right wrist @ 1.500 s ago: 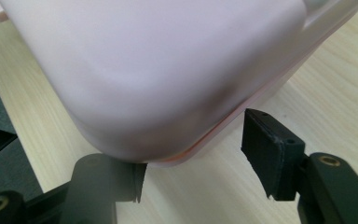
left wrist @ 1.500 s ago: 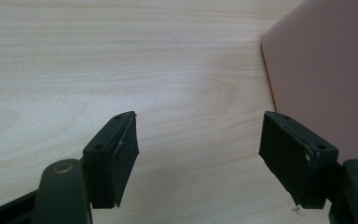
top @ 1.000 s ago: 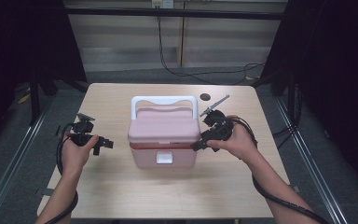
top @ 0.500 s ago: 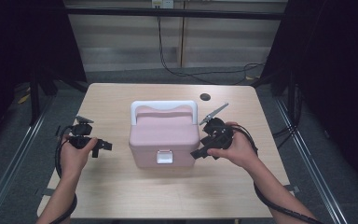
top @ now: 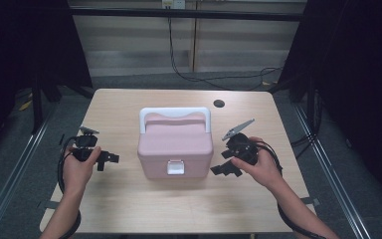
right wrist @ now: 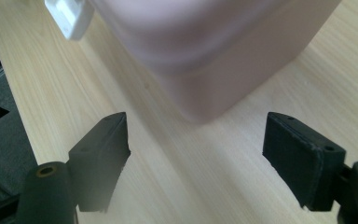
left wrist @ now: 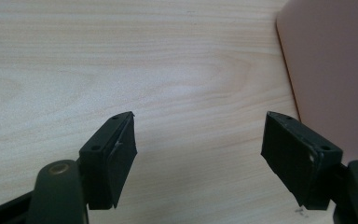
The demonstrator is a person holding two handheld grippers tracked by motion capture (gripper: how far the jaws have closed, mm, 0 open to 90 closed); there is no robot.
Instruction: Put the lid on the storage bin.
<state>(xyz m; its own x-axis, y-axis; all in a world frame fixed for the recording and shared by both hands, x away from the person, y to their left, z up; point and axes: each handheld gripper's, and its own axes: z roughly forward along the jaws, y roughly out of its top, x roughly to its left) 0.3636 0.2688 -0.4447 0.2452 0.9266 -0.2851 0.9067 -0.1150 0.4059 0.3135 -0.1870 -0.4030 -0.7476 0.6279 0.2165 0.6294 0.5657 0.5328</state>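
Here the wooden table [top: 129, 209] carries a pink box [top: 175, 147] with a white handle [top: 174, 113] at its middle. The right gripper [top: 222, 171] is just beside the box's right front corner; its fingers have just been opening, wide and empty. The left gripper [top: 107, 160] waits apart, fingers open, holding nothing.

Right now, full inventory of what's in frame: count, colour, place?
box: 1, pink with white handle and white front latch, upright at table centre
table: 1, light wood, under everything
hole or grommet: 1, dark, far side of the table, right of centre
cables: several, black, on the floor beyond the table
left gripper: 1, black, left of the box, jaws open, nothing between them
right gripper: 1, black with grey plate, at the box's right front corner, jaws just opened wider, nothing between them
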